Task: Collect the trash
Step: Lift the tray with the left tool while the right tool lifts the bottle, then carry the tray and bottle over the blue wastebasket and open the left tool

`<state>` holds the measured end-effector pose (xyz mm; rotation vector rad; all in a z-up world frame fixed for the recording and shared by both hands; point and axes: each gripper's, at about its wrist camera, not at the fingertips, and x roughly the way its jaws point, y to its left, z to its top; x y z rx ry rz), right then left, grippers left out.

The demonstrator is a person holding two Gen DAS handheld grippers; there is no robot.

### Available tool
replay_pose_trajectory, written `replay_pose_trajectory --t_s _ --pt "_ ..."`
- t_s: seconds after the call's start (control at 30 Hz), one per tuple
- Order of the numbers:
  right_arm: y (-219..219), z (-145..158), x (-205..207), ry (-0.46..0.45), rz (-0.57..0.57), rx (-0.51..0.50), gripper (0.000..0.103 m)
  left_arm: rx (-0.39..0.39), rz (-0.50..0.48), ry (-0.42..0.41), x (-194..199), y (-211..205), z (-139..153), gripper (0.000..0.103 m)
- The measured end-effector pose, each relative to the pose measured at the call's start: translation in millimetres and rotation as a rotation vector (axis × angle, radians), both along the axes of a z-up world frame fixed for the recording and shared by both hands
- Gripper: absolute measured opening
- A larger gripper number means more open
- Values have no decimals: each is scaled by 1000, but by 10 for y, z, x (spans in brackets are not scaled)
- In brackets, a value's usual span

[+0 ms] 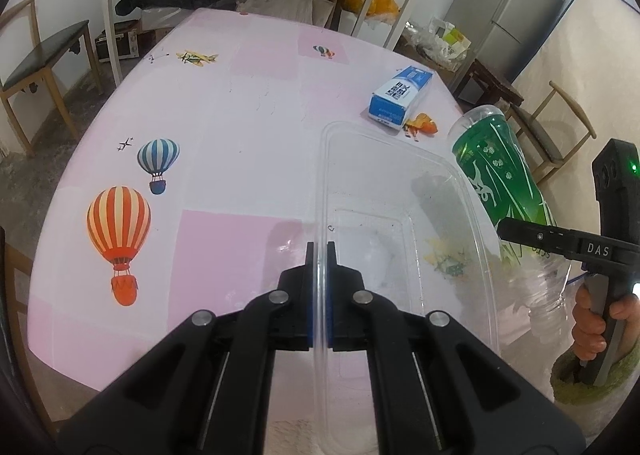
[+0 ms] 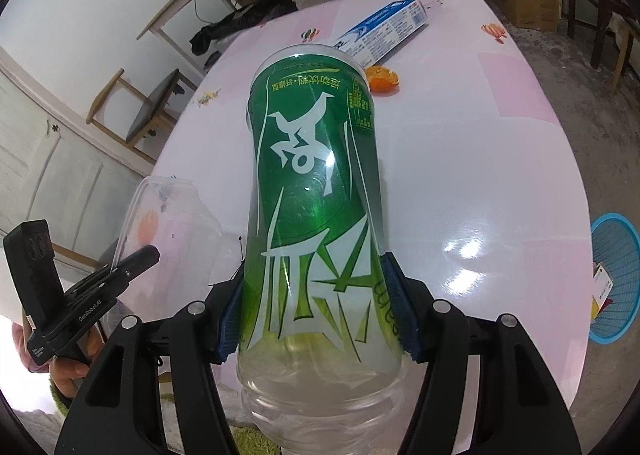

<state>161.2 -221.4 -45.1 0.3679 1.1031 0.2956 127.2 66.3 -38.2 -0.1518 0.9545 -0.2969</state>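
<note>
Nearest to us, our left hand-held gripper is pinched tight on the thin rim of a clear plastic container, which appears empty; through its bottom we see only the worktop's printed pattern. Our right hand-held gripper stands about halfway open, its blue pads pressed on either side of a green-labelled plastic bottle. The bottle is clear below the label and looks empty. It points away from us, over the pink worktop. In the left wrist view the bottle sits just beside the container's right edge. Farther out on the worktop lies a blue and white carton on its side, with a piece of orange peel just beside it. Off the worktop's right edge, a blue mesh basket holds a small box; what else it holds we cannot tell.
</note>
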Motion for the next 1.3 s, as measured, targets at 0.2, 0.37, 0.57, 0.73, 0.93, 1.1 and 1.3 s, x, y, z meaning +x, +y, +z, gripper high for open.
replay_pose_trajectory --t_s 0.2,0.37,0.57,0.73,0.93,1.1,1.3 --pt "-158 51 -88 -20 -31 29 60 -1 -4 -12 -31 -60 75 2" --pt "-327 118 -234 -49 -63 51 60 10 -26 -40 -71 -172 187 2" --pt "-562 180 -396 -73 -112 67 60 10 -59 -58 -86 -368 290 2" --pt "-841 217 -573 -93 -174 88 60 12 -116 -84 -59 -671 392 2" --pt "-1336 289 -875 -135 -308 117 60 16 -229 -111 11 -1207 550 2" --pt "-1908 304 -1298 -149 -488 103 60 -2 -358 -136 82 -1812 678 2" --pt "-2594 -23 -1945 -112 -742 123 60 4 -535 -97 118 -2694 645 2"
